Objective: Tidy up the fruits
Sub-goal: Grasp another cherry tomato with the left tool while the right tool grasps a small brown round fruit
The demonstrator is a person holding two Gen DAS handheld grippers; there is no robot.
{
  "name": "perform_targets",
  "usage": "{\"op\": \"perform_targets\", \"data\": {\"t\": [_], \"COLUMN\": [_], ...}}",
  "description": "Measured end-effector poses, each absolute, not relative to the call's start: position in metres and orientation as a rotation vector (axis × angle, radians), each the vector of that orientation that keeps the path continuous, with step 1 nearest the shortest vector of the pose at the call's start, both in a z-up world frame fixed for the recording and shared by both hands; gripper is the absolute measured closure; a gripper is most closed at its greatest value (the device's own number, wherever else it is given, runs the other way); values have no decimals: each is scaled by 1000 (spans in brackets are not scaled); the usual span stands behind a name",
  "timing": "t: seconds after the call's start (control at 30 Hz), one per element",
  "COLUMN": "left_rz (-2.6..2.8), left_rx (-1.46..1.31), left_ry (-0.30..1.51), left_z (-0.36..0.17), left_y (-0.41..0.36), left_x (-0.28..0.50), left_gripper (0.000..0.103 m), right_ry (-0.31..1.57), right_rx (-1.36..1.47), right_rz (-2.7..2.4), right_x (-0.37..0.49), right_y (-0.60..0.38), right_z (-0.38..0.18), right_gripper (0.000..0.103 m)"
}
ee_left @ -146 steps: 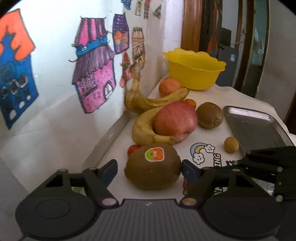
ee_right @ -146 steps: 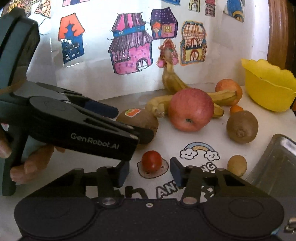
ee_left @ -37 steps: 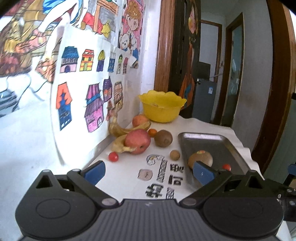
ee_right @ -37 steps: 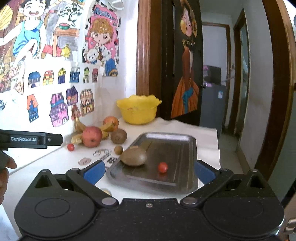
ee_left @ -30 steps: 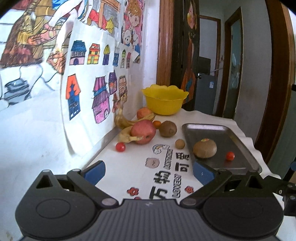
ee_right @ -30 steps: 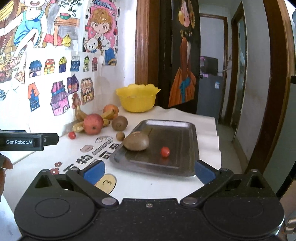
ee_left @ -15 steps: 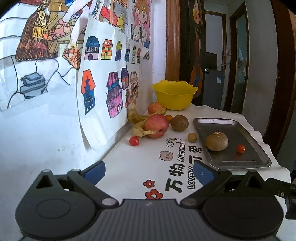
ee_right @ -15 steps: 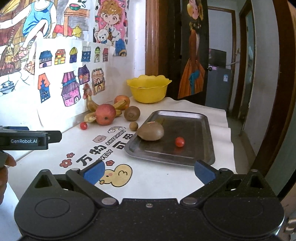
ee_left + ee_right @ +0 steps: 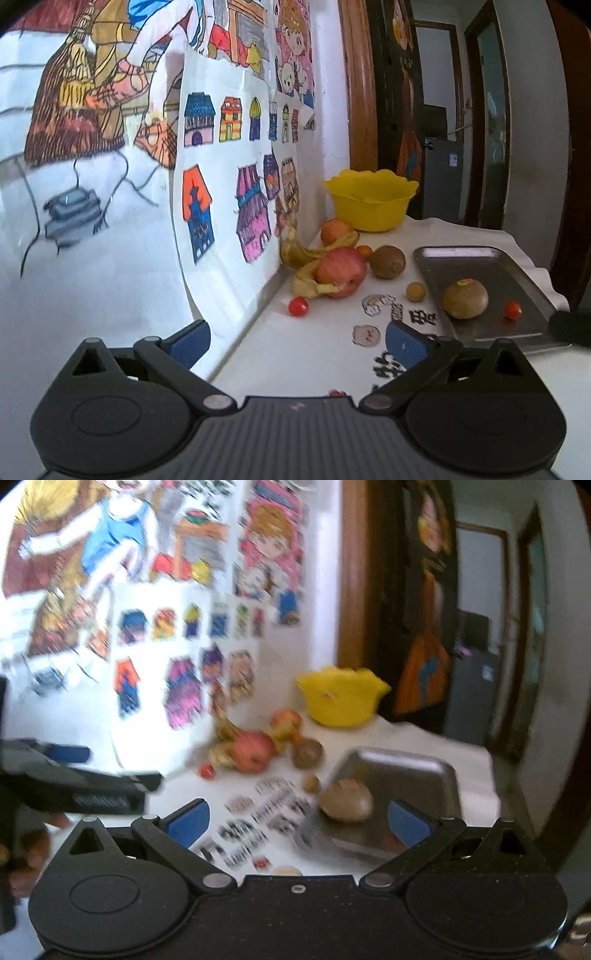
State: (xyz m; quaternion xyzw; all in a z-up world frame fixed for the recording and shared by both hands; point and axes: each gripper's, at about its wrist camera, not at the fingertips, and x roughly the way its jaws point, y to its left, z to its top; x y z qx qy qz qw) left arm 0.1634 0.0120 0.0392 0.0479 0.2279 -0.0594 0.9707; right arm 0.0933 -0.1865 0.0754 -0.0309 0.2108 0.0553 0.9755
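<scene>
A steel tray on the white table holds a stickered kiwi and a cherry tomato. By the wall lie a red apple, bananas, an orange fruit, a second kiwi, a small tan fruit and another cherry tomato. My left gripper stands open and empty, well back from the fruit. My right gripper is open and empty too; its view is blurred.
A yellow bowl stands at the table's far end beside a wooden door frame. Coloured drawings cover the wall on the left. The left gripper's body and a hand show at the left of the right wrist view.
Since 4.9 s ago both grippers have drawn back from the fruit; the stickered kiwi and a cherry tomato now lie in the tray. In the last half second both came closer again.
</scene>
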Motion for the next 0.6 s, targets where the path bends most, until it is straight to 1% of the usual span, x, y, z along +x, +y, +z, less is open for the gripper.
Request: {"op": "perform_targets", "data": {"t": [0.23,0.33,0.47,0.6], "left_rz": [-134,-150,-169,-168], "left_rx": [146,155,161,178], "left_ry": [405,405,423,464], "left_z": [50,48,36,20], "left_y": [10,5,0,-4], "left_x": [191,205,224,247], "left_gripper": [0,0,0,0], "right_ry": [349,339,349,434], "right_rx": [-27,-40,-80,-52], "right_rz": [322,375,434,465], "right_x": [144,174,210,254], "right_y": [-192,-194,-194,-199], "right_z": [138,152,146,122], "right_gripper": [1,1,1,1]}}
